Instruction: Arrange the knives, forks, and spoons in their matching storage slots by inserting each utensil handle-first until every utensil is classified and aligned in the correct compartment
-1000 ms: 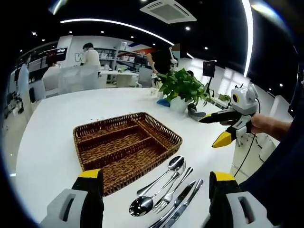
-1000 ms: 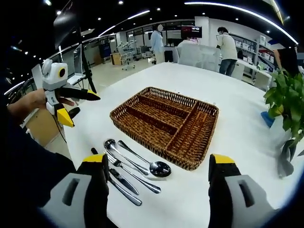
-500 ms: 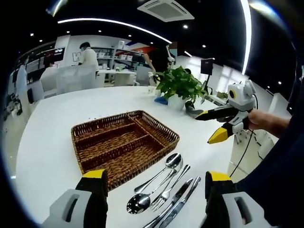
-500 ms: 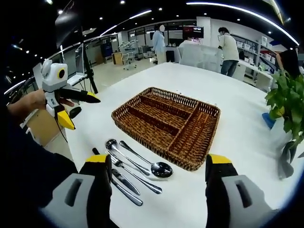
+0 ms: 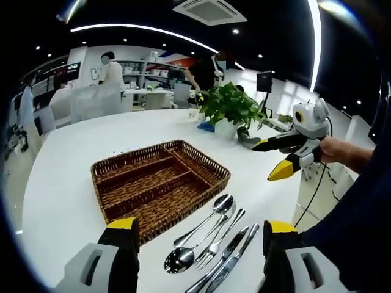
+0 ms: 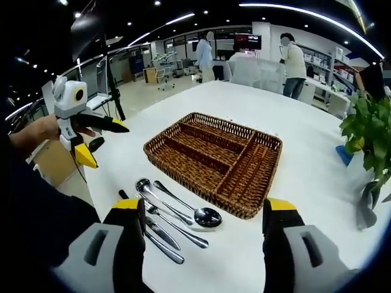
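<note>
A brown wicker tray with three empty compartments sits on the white table. In front of it lie two spoons, a fork and knives, side by side. My left gripper hovers open above the utensils; the right gripper view shows it at the left, held by a hand, jaws apart. My right gripper is open over the table near the tray's corner, and appears at the right in the left gripper view. Neither holds anything.
A potted green plant stands beyond the tray, with a blue object beside it. The table's curved edge runs close to the utensils. People stand at desks far behind.
Both views have shifted slightly with the hands. The tray and the utensils lie as before, and both grippers stay open.
</note>
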`<control>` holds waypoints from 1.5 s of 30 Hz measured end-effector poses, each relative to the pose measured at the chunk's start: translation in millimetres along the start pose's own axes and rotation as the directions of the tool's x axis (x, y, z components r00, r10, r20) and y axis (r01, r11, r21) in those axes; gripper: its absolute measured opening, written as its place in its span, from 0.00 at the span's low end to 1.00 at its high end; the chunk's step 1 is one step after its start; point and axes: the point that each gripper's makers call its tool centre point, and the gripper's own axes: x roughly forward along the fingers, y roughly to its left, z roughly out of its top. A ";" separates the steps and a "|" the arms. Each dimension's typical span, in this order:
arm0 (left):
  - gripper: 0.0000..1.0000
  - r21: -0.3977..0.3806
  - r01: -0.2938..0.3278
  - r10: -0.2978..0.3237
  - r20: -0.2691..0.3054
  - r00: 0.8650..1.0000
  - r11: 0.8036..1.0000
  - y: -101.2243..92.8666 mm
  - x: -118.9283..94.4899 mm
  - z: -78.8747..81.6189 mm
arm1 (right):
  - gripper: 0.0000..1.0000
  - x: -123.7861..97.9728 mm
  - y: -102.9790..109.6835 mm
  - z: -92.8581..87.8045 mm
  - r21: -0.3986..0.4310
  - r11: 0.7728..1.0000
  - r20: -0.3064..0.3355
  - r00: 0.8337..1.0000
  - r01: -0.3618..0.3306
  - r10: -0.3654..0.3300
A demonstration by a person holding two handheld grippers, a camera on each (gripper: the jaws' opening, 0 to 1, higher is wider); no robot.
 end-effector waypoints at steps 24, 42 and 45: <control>0.63 0.023 0.044 -0.042 -0.052 0.998 0.999 -10.2 6.3 -12.1 | 0.75 -4.4 3.4 -14.6 -0.006 1.000 -0.023 1.000 -0.002 0.002; 0.40 0.125 0.151 -0.121 -0.224 0.967 0.981 -18.0 35.4 -45.3 | 0.60 0.2 19.2 -32.8 -0.009 0.999 -0.045 0.998 -0.044 0.044; 0.35 0.168 0.191 -0.138 -0.286 0.948 0.967 -17.6 42.5 -54.2 | 0.57 1.1 21.6 -36.6 -0.013 0.999 -0.053 0.997 -0.052 0.051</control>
